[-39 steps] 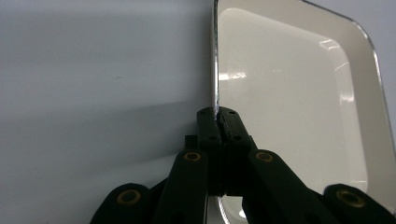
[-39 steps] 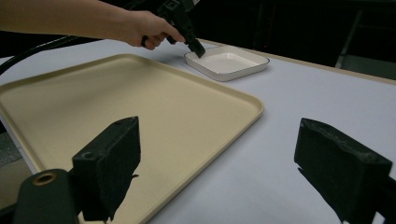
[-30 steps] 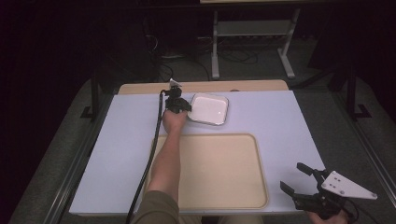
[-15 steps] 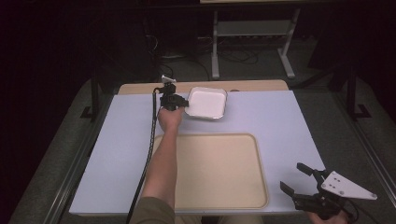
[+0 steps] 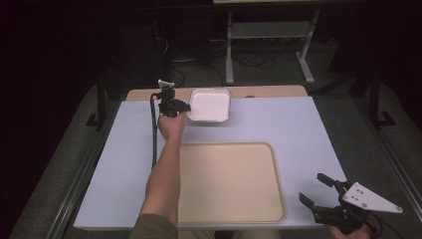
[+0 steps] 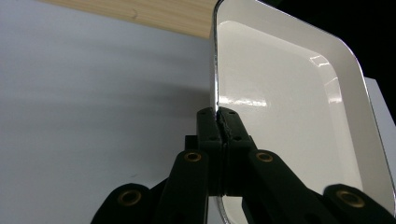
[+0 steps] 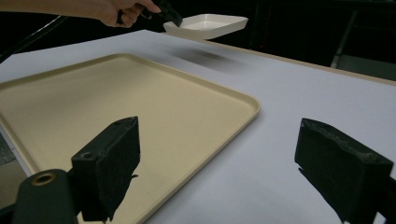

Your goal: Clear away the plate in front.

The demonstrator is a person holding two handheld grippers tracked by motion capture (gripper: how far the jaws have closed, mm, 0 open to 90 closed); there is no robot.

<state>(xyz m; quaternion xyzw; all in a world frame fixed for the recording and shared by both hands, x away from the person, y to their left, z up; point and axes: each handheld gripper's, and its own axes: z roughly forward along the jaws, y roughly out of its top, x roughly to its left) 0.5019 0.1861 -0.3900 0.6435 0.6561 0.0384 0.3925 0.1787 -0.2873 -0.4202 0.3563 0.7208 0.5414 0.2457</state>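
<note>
A white rectangular dish point(image 5: 210, 104) hangs above the far part of the table, its shadow on the white surface below. My left gripper point(image 5: 185, 108) is shut on the dish's left rim; in the left gripper view the rim point(image 6: 215, 70) of the dish point(image 6: 289, 93) runs between the closed pads. At the near right corner, my right gripper point(image 5: 321, 191) rests open with nothing between its fingers point(image 7: 114, 156). The right gripper view shows the lifted dish point(image 7: 208, 24) far off, beyond the tray.
A large beige tray point(image 5: 231, 181) lies at the near middle of the table point(image 5: 298, 124), also seen as the tray point(image 7: 93, 107) beside my right gripper. A wooden strip point(image 5: 268, 91) runs along the far edge. A metal rack point(image 5: 268, 35) stands behind.
My left gripper has lifted the white dish off the table and carried it slightly away from me. The right gripper has kept still.
</note>
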